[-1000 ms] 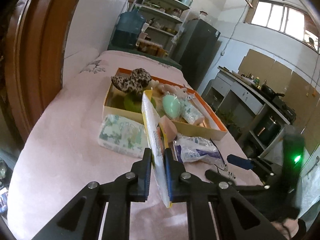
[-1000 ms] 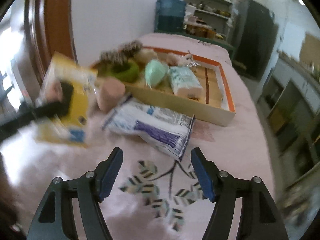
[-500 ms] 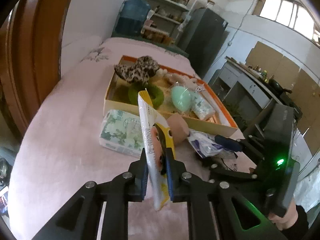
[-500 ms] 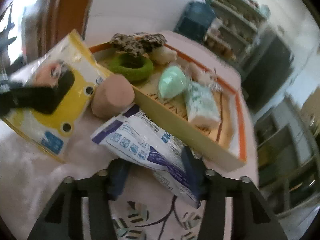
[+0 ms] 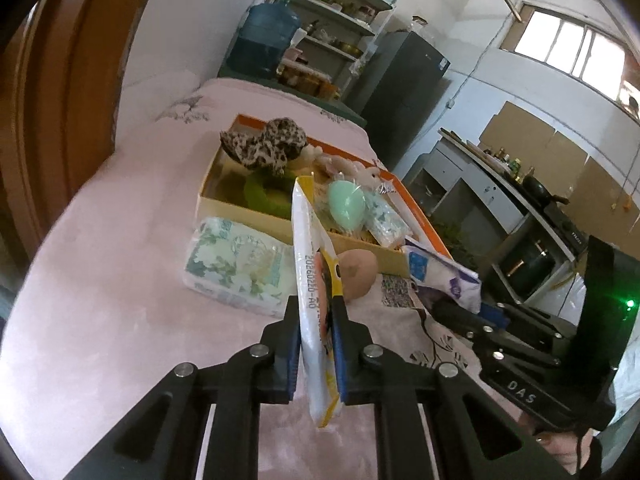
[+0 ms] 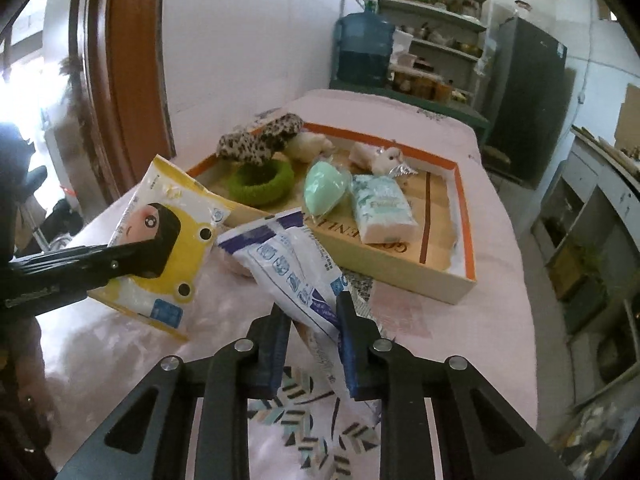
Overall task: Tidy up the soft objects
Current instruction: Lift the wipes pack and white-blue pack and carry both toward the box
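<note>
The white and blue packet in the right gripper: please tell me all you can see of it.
The white and blue packet is a soft, crinkled plastic pouch with purple-blue bands and small printed icons. The right gripper, whose jaws have just been closing, pinches its near end. It slants up towards the box, lifted above the pink cloth.

pink bed (image 5: 100,280), box (image 6: 400,264), tissue pack (image 5: 236,264)
</note>
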Tool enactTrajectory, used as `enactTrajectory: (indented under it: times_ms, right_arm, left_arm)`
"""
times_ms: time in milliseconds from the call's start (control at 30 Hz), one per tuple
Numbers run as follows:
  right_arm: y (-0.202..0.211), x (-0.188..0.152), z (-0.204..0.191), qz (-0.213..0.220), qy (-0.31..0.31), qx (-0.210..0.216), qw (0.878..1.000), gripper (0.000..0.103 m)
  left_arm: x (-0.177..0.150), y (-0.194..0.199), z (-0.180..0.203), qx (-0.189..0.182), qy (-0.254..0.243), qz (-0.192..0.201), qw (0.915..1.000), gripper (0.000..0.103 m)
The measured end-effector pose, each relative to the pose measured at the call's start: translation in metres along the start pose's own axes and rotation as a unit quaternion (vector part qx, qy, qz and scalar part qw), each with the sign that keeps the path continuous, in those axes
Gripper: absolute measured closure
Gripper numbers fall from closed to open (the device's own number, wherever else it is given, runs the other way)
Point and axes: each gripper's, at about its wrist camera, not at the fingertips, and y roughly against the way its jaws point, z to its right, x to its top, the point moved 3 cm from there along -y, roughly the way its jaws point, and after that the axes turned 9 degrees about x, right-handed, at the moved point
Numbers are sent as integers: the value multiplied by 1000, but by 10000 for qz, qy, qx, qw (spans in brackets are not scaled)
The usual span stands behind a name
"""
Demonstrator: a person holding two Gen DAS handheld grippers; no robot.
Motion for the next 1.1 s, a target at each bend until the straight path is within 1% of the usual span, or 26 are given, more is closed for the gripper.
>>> enactTrajectory:
  times_ms: [233, 367, 533, 667, 833, 1100]
  right_arm:
    - [22, 5, -5, 233, 102, -75, 9996, 84]
    - [33, 14, -5, 368, 133, -138, 9991, 85]
    - [44, 26, -3, 544, 43, -1, 9985, 86]
    - [48, 35, 0, 635, -85, 212, 9977, 87]
    - [50, 44, 4, 703, -143, 193, 9972, 87]
    - [48, 62, 14, 807, -108, 87, 9966, 87]
  left_arm:
    - [9, 24, 16, 158, -307, 319, 9989, 89]
    - [19, 34, 25, 177, -471, 471, 9976, 89]
    - [33, 43, 35, 150, -583, 620, 9963, 89]
    - [43, 46, 41, 114, -631, 725, 9953, 90]
    - [54, 46, 49, 82, -692, 832, 9941, 90]
    - [74, 37, 55, 65, -714, 877, 9936, 90]
